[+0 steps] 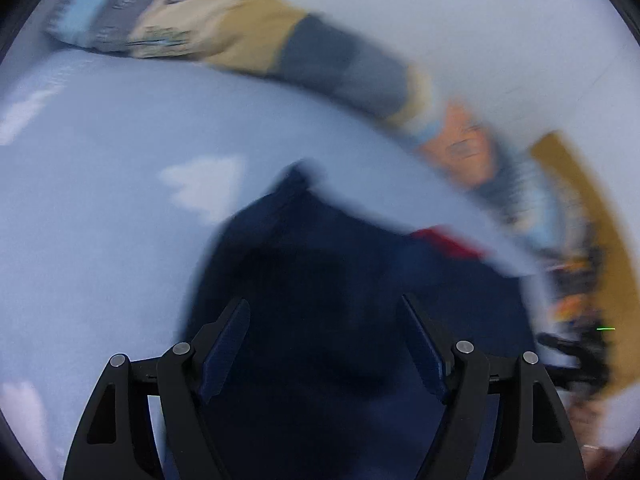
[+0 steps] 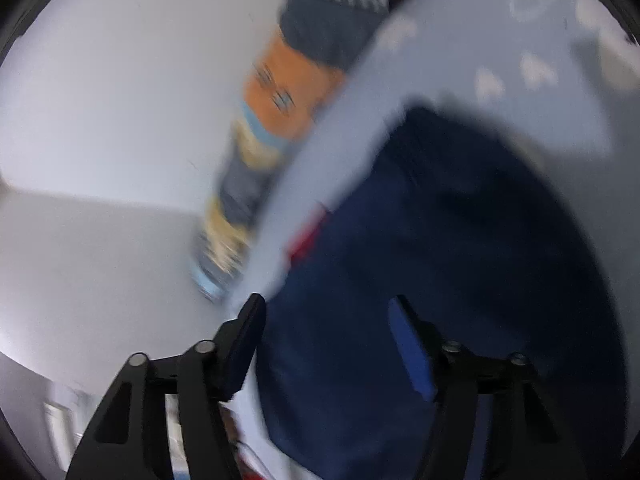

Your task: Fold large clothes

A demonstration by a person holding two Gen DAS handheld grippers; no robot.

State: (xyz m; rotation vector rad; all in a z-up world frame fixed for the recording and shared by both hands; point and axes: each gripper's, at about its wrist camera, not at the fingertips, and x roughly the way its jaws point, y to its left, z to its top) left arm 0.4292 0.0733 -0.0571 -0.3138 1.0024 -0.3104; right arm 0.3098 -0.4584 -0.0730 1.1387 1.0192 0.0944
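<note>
Both views are smeared with blur, but the layout reads. In the left wrist view the left gripper [image 1: 326,346] has its 2 fingers [image 1: 224,354] spread wide, with nothing pinched between the pads. The navy garment [image 1: 340,264] fills the gap behind them and runs on up ahead of the tips; whether the pads touch the cloth, I cannot tell. It lies on a pale blue sheet [image 1: 100,220] printed with white shapes, and a sliver of red [image 1: 448,240] shows at the garment's far right edge. Beyond the sheet, a patchwork cloth [image 1: 248,36] in tan, grey and orange stretches along the white wall.

In the right wrist view the right gripper [image 2: 328,344] is also parted, gripping nothing. The navy garment [image 2: 460,260] sits between its fingers [image 2: 244,348] and spreads off to the right, with the left finger at the garment's edge, where the pale blue sheet [image 2: 500,12] begins. The red patch [image 2: 306,242] shows just ahead of that finger.
</note>
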